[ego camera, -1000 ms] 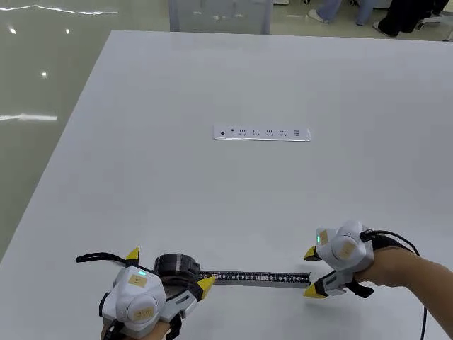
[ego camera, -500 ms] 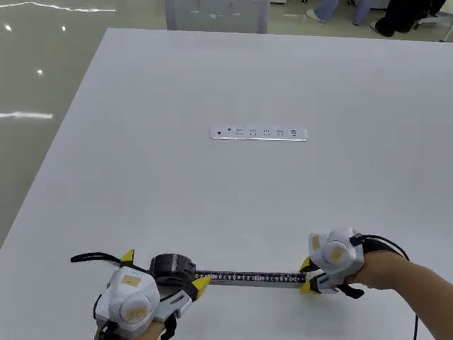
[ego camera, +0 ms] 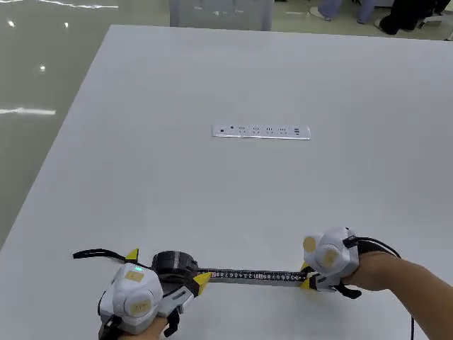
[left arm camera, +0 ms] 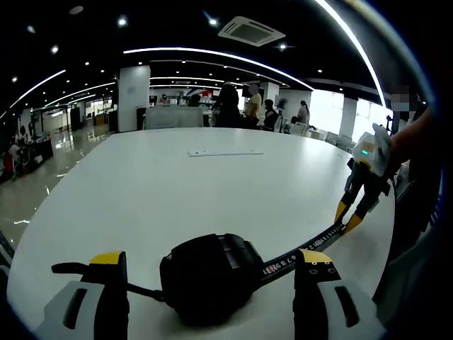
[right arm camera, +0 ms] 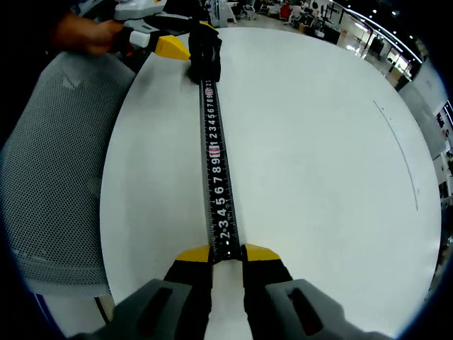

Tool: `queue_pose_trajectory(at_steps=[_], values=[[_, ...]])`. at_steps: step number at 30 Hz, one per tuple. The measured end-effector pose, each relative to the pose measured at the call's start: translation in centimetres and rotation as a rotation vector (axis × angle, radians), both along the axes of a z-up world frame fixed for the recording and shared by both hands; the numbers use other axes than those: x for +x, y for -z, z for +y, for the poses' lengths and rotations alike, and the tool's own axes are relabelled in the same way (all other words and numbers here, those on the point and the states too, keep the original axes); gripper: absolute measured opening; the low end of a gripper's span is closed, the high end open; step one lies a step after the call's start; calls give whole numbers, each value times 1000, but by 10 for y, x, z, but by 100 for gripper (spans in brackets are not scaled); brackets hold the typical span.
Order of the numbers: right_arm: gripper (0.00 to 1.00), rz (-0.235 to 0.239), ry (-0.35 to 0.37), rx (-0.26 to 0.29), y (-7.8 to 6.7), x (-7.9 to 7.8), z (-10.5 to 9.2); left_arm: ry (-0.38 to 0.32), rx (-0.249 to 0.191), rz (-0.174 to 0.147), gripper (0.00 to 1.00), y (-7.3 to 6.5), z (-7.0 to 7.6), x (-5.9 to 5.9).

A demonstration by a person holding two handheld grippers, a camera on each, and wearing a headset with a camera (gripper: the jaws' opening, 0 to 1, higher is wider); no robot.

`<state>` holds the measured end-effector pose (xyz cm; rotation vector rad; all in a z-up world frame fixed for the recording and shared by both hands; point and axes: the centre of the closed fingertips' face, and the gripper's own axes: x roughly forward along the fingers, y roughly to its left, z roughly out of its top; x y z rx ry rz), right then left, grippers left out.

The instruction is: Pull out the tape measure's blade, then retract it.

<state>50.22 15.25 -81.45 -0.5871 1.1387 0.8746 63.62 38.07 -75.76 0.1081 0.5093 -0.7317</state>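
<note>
One large white table (ego camera: 248,78) is seen, and everything else is set upon it. One white power strip (ego camera: 261,132) is laid flat near the table's middle, far from the grippers, with its length running left to right.

One tape measure (ego camera: 185,268) is counted, at the near edge. Its round black case (ego camera: 175,263) is rested on the table at the near left. Its blade (ego camera: 251,276) is extended straight from the case to the right, with the printed numbers turned upward. Whether the blade is touching the table along its length cannot be told.

Two grippers are counted, both at the near edge. The left gripper (ego camera: 168,267) is placed at the near left, and its jaws are held apart with the case between them. In the left gripper view a gap is seen between the case and one jaw, so the case is not clamped. The right gripper (ego camera: 306,276) is placed at the near right, and its jaws are pressed together on the free end of the blade.

One thin black strap (ego camera: 95,253) is trailed from the case to the left, past the left gripper.
</note>
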Motion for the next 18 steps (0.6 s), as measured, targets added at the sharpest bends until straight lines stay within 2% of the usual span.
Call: queue_pose_trajectory(at_steps=[1, 3, 6, 7, 10, 12, 18], values=[[14, 9, 19, 1, 1, -1, -1, -7, -5, 7, 94, 2, 0, 0], [14, 4, -4, 1, 2, -1, -1, -13, -9, 19, 93, 5, 0, 0], [14, 5, 19, 18, 2, 0, -2, -33, -13, 32, 90, 10, 2, 3], [14, 3, 38, 27, 1, 0, -2, -47, -23, 49, 89, 12, 3, 3], [13, 2, 61, 29, 1, 0, -1, -49, -15, 61, 84, 19, 2, 5], [13, 4, 58, 22, 2, 1, -2, -57, -29, 88, 79, 23, 1, 5], [13, 16, 57, 11, 2, 1, -1, -75, -26, 93, 73, 24, -6, 10]])
